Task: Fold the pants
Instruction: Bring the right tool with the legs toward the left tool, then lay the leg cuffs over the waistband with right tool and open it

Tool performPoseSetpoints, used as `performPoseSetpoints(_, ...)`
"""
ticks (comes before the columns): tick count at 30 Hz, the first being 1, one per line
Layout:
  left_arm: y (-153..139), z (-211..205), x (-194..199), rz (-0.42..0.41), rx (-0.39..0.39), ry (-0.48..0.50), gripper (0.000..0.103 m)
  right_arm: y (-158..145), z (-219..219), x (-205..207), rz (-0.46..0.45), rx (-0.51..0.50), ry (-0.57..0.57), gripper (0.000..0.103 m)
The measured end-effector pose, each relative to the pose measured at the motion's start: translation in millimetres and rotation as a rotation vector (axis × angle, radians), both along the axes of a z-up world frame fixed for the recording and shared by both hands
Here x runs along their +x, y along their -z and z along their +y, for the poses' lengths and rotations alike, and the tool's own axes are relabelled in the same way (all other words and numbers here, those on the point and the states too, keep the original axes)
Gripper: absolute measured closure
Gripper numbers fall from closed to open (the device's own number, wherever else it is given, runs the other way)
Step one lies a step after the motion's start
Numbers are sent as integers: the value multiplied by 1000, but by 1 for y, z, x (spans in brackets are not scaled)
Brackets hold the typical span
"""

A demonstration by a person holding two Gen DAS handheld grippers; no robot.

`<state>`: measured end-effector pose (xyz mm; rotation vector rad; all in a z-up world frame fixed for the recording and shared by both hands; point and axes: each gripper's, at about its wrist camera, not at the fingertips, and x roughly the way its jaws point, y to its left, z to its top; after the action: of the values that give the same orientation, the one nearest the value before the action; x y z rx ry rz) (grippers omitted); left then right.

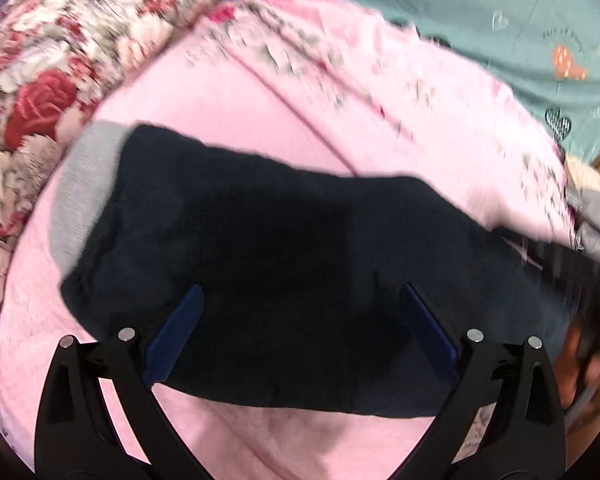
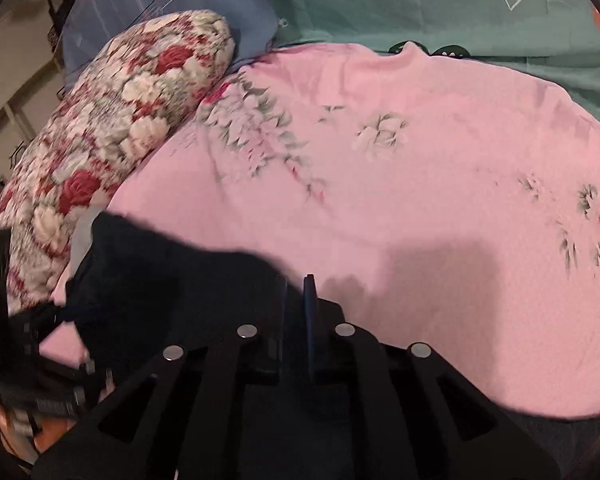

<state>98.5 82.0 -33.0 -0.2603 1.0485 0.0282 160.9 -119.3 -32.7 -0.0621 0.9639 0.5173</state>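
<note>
The dark navy pants [image 1: 260, 256] lie as a bundle on the pink floral bedspread [image 1: 228, 112], with a grey waistband [image 1: 84, 184] at their left end. My left gripper [image 1: 300, 300] is open, its blue pads [image 1: 180, 328] spread wide just above the pants and holding nothing. In the right wrist view the pants [image 2: 148, 272] lie at lower left. My right gripper [image 2: 296, 284] is shut, with the pants' dark cloth running in between its fingers. The left gripper shows blurred at the left edge of that view [image 2: 28, 360].
A red-and-white rose-print pillow [image 2: 112, 120] lies left of the pants. A teal patterned sheet [image 2: 440, 12] covers the far side of the bed, with a blue pillow [image 2: 160, 4] behind. The bedspread stretches to the right [image 2: 440, 200].
</note>
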Motion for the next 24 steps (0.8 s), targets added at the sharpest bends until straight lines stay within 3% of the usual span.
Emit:
performPoseSetpoints(2, 7, 1, 4, 20, 67, -7, 3, 13, -13, -18, 38, -43, -27, 79)
performPoseSetpoints(4, 17, 7, 6, 35, 60, -21, 4, 32, -38, -22, 28, -191, 57, 82)
performPoseSetpoints(5, 20, 11, 5, 21, 66, -27, 4, 33, -61, -22, 42, -125, 77, 86)
performPoseSetpoints(7, 21, 6, 5, 24, 109, -3, 4, 30, -127, -21, 126, 55, 222, 90)
performPoseSetpoints(8, 20, 2, 4, 28, 133, 2, 4, 27, -159, -25, 126, 74, 321, 84)
performPoseSetpoints(10, 15, -1, 2, 34, 132, -15, 4, 20, -224, -40, 47, -63, 577, 72)
performPoseSetpoints(11, 10, -2, -2, 28, 110, -24, 4, 20, -243, -45, 46, -87, 632, 72)
performPoseSetpoints(12, 6, -4, -4, 17, 93, -22, 4, 18, -268, -57, 57, -43, 672, 72)
performPoseSetpoints(14, -7, -15, -11, -18, 80, 2, 4, 8, -288, -84, 52, 85, 644, 72)
performPoseSetpoints(16, -9, -27, -11, -23, 24, 57, 3, 1, -285, -107, 45, 117, 574, 65)
performPoseSetpoints(17, -3, -32, -8, 12, -16, 78, 3, 5, -280, -109, 79, 132, 554, 65)
performPoseSetpoints(18, 5, -34, -4, 51, -15, 72, 3, 15, -286, -110, 131, 111, 573, 65)
performPoseSetpoints(19, 14, -36, -1, 92, 22, 53, 4, 22, -296, -109, 151, 70, 619, 72)
performPoseSetpoints(20, 18, -35, 1, 96, 40, 53, 4, 24, -309, -108, 135, 93, 643, 89)
performPoseSetpoints(21, 20, -36, -1, 86, 48, 61, 4, 24, -332, -112, 129, 125, 702, 99)
performPoseSetpoints(22, 20, -37, -2, 80, 52, 65, 4, 20, -346, -118, 115, 83, 797, 103)
performPoseSetpoints(24, 19, -38, -4, 77, 58, 69, 3, -2, -354, -140, 32, 60, 892, 86)
